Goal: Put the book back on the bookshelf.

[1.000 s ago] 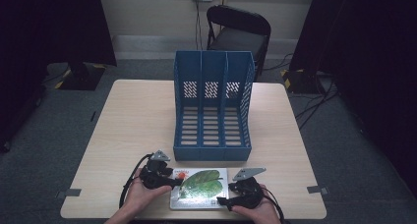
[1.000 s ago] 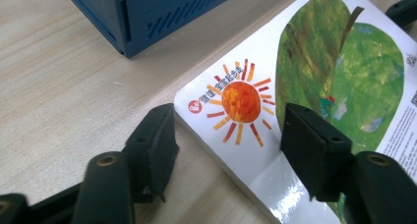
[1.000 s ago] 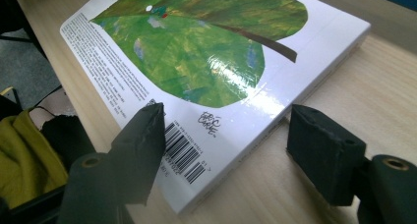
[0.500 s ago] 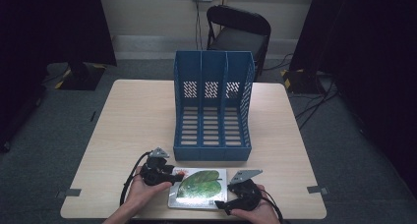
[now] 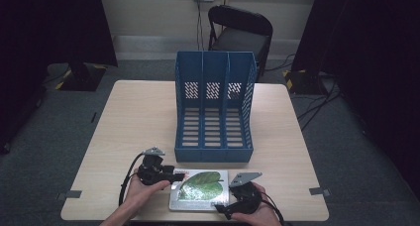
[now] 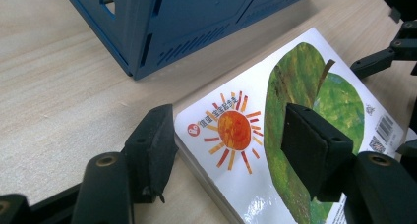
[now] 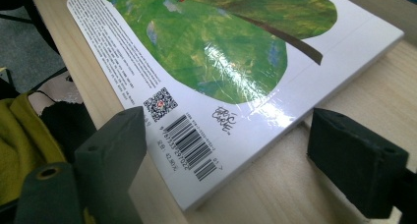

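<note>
**Getting both sets of jaws onto the book's corners**

My left gripper (image 6: pixel 231 150) stands wide, one jaw off the book's edge on bare wood, the other above the cover beside the printed sun. My right gripper (image 7: pixel 241 150) is just as wide, straddling the barcode corner. The book (image 5: pixel 199 190) lies flat at the near edge of the table (image 5: pixel 133 122), back cover up, green leaf showing. To do this well, I think I should ease each lower jaw under the edge before closing, and bite at the same time on both sides so the glossy cover does not slide. Just beyond the book stands the blue file rack (image 5: pixel 214 107), three open slots facing me. Behind the table, a dark chair (image 5: pixel 240 30) against the wall, grey carpet and black curtains either side
</note>
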